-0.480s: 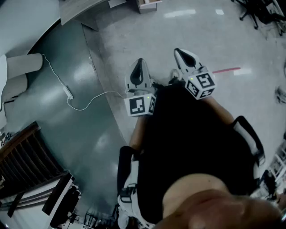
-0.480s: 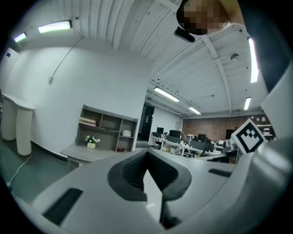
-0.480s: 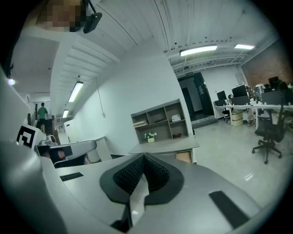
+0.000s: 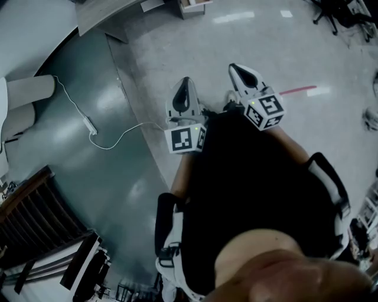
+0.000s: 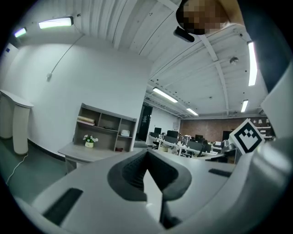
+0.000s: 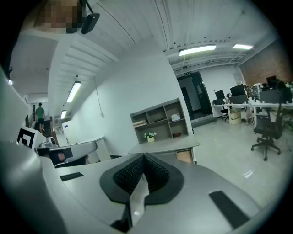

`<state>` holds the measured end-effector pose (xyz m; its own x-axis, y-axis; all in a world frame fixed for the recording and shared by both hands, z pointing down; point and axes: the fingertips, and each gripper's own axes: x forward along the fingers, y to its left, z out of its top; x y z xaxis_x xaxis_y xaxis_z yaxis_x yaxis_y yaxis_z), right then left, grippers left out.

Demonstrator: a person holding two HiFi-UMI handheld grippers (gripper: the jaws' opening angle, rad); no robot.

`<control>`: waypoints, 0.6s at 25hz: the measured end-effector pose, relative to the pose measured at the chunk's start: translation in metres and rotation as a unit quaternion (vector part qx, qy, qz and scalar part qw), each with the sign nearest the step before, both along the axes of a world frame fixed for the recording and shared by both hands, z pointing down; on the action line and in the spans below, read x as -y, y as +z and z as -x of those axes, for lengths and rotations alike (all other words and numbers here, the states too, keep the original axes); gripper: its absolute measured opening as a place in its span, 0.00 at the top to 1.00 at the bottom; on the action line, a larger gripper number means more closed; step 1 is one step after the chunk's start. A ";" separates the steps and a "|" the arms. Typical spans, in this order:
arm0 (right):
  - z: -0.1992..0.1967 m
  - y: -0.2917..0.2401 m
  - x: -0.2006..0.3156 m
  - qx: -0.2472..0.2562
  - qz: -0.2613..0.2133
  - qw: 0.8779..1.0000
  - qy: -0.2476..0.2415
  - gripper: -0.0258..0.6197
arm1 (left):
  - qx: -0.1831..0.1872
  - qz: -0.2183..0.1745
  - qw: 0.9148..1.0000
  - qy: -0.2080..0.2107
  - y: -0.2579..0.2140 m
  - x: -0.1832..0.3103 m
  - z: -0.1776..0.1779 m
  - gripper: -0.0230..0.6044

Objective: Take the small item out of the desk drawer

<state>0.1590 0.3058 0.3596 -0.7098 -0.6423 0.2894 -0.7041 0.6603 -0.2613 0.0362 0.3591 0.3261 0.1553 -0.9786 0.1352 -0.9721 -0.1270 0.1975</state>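
Note:
I hold both grippers level in front of my dark-clothed body, high above the floor. In the head view the left gripper (image 4: 185,84) and the right gripper (image 4: 238,69) are side by side, each with its marker cube behind it. Both are shut with nothing between their jaws, as the left gripper view (image 5: 146,153) and the right gripper view (image 6: 143,157) also show. Far ahead stands a grey desk (image 5: 82,154) (image 6: 167,145) with an open shelf unit (image 5: 103,130) (image 6: 160,119) on it. A tan panel (image 6: 184,156) sits under the desk top. No small item is visible.
A white cable with a power strip (image 4: 90,124) lies on the teal floor strip at the left. A dark slatted rack (image 4: 32,218) stands at the lower left. Office desks and chairs (image 6: 265,132) fill the room to the right. A desk corner (image 4: 112,9) shows at the top.

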 end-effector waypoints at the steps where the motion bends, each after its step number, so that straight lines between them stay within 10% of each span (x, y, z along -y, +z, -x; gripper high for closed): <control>1: 0.001 0.001 -0.001 0.003 0.003 1.000 0.003 0.96 | 0.000 0.001 1.000 0.003 0.002 -0.002 0.001 0.98; 15: 0.040 0.010 -0.006 -0.006 0.003 1.000 0.014 0.96 | -0.018 0.010 0.999 0.035 0.021 -0.001 0.028 0.98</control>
<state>0.1190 0.3115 0.3692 -0.6880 -0.6600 0.3017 -0.7253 0.6384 -0.2576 0.0081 0.3598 0.3469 0.2280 -0.9623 0.1484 -0.9533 -0.1896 0.2352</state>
